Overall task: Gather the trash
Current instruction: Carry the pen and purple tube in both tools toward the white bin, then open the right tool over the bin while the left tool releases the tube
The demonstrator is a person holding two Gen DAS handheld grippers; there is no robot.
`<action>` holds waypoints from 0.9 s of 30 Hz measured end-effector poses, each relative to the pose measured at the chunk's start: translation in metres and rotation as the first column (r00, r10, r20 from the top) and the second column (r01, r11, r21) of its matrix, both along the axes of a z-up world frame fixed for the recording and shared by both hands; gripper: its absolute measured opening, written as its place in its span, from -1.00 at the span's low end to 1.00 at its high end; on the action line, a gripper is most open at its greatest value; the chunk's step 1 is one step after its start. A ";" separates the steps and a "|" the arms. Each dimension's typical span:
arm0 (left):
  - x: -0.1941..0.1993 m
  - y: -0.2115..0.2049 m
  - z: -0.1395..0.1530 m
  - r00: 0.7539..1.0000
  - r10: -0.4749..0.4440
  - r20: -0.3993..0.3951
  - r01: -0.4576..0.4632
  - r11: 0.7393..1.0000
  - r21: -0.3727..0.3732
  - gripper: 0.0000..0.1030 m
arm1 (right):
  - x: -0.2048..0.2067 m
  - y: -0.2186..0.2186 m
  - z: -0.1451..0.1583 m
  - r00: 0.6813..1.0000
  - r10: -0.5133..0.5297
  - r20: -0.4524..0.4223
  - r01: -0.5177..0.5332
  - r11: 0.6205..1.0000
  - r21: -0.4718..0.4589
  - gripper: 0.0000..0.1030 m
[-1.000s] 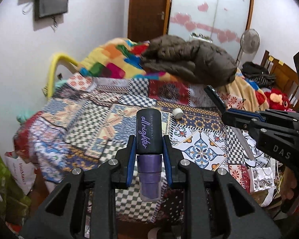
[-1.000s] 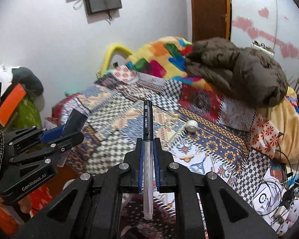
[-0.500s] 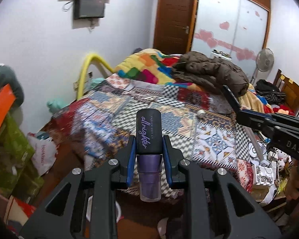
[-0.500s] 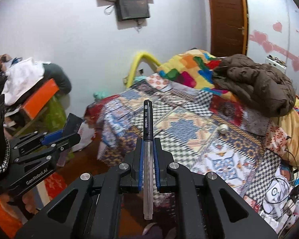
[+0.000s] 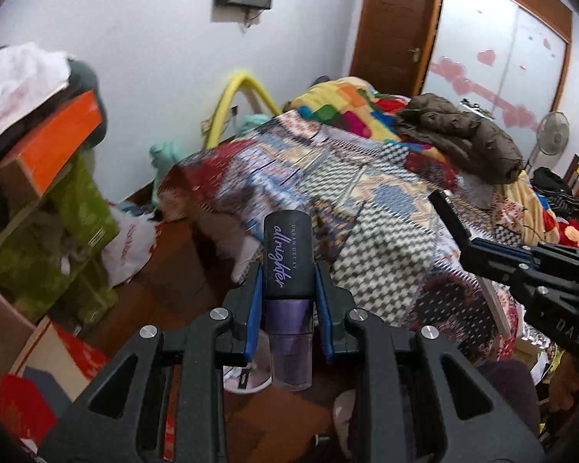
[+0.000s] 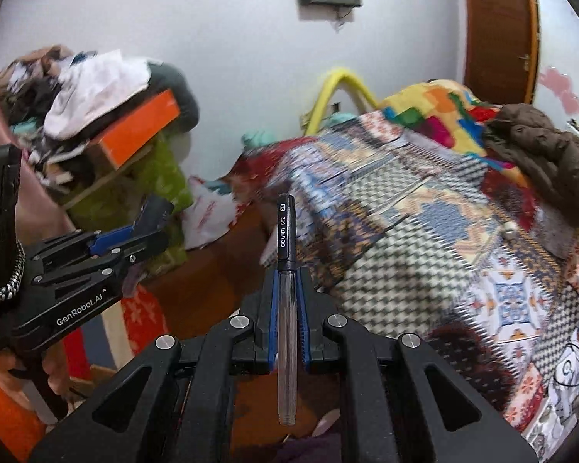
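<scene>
My left gripper [image 5: 288, 281] is shut on a purple spray bottle [image 5: 288, 266] with a black cap, held upright in the air. My right gripper [image 6: 286, 283] is shut on a clear pen [image 6: 286, 270] with a black cap, held upright. The right gripper also shows at the right of the left wrist view [image 5: 494, 250]. The left gripper also shows at the left of the right wrist view [image 6: 108, 247]. Both are off the near corner of the bed [image 5: 386, 231], above the brown floor [image 5: 181, 281]. A small white roll [image 6: 510, 227] lies on the bedspread.
A brown jacket [image 5: 463, 135] and a colourful blanket [image 5: 347, 104] lie at the bed's far end. A cluttered shelf with an orange box [image 5: 54, 146], green boxes [image 5: 61, 239] and a white plastic bag [image 5: 129, 247] stands on the left. A fan [image 5: 552, 139] and a wardrobe stand at the far right.
Both grippers have pulled back from the bed and swung left, each keeping its object. The shelf and the floor have come into view.
</scene>
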State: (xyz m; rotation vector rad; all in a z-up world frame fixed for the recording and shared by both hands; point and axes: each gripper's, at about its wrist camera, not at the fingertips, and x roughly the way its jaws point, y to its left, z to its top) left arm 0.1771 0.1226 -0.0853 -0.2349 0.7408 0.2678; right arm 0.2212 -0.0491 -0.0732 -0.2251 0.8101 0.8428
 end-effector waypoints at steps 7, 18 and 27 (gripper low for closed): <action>-0.021 0.034 -0.040 0.996 0.055 -0.070 -0.058 0.998 -0.038 -0.52 | -0.015 0.045 -0.037 0.994 0.073 -0.077 -0.077 0.996 -0.050 -0.83; -0.018 0.066 -0.139 0.965 0.060 -0.256 -0.097 0.986 -0.135 -0.52 | -0.006 0.111 -0.108 0.965 0.147 -0.219 -0.186 0.968 -0.169 -0.83; 0.007 0.091 -0.193 0.934 0.050 -0.353 -0.144 0.959 -0.246 -0.52 | 0.021 0.149 -0.149 0.927 0.172 -0.332 -0.245 0.951 -0.190 -0.83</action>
